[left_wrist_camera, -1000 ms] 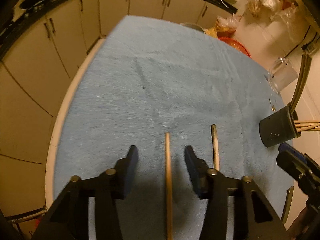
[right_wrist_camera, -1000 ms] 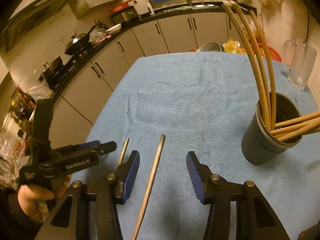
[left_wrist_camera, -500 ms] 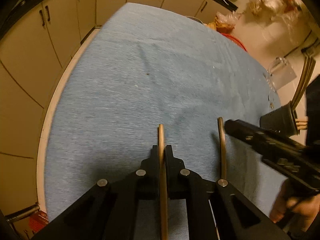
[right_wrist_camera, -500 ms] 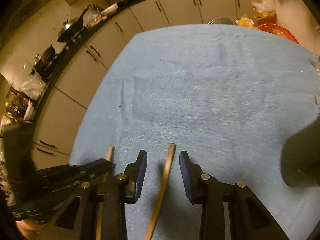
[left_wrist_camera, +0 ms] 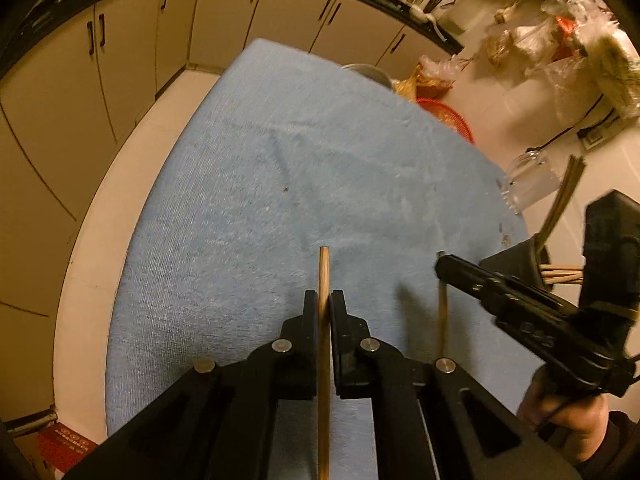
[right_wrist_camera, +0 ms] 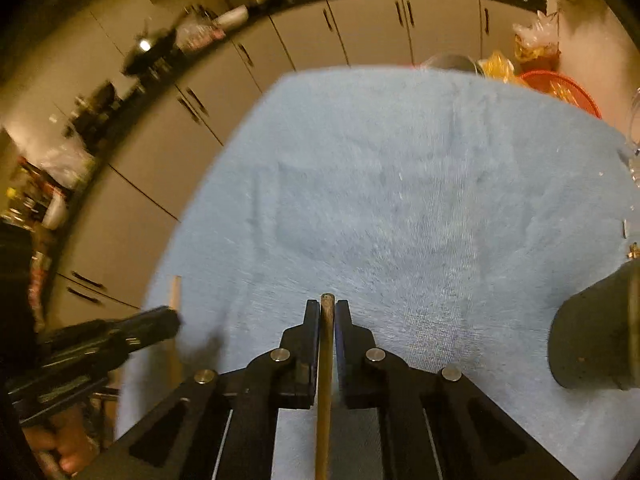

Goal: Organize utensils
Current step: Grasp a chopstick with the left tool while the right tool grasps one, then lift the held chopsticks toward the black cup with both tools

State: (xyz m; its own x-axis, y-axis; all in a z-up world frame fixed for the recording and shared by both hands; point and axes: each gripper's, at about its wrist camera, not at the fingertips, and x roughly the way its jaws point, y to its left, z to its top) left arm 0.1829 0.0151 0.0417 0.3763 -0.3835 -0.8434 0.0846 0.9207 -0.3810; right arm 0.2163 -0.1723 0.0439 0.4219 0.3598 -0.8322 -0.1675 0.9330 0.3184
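My left gripper [left_wrist_camera: 324,300] is shut on a wooden chopstick [left_wrist_camera: 323,276] that runs between its jaws and points forward over the blue cloth. My right gripper [right_wrist_camera: 327,309] is shut on a second, darker chopstick [right_wrist_camera: 326,332]; it also shows in the left wrist view [left_wrist_camera: 442,304] with the right gripper [left_wrist_camera: 444,268] over its tip. The dark utensil holder [right_wrist_camera: 592,344] stands at the right with several chopsticks in it [left_wrist_camera: 560,208]. The left gripper [right_wrist_camera: 160,322] and its chopstick [right_wrist_camera: 174,292] show at the left of the right wrist view.
The blue cloth [left_wrist_camera: 300,168] covers the table. A glass jar [left_wrist_camera: 528,180] stands near the right edge. A red basket [left_wrist_camera: 448,116] and a metal pot [left_wrist_camera: 368,74] sit beyond the far edge. Kitchen cabinets [left_wrist_camera: 120,60] line the back and left.
Both grippers have closed from open onto their chopsticks, the left one first. Both views have tilted up, showing more of the cabinets.
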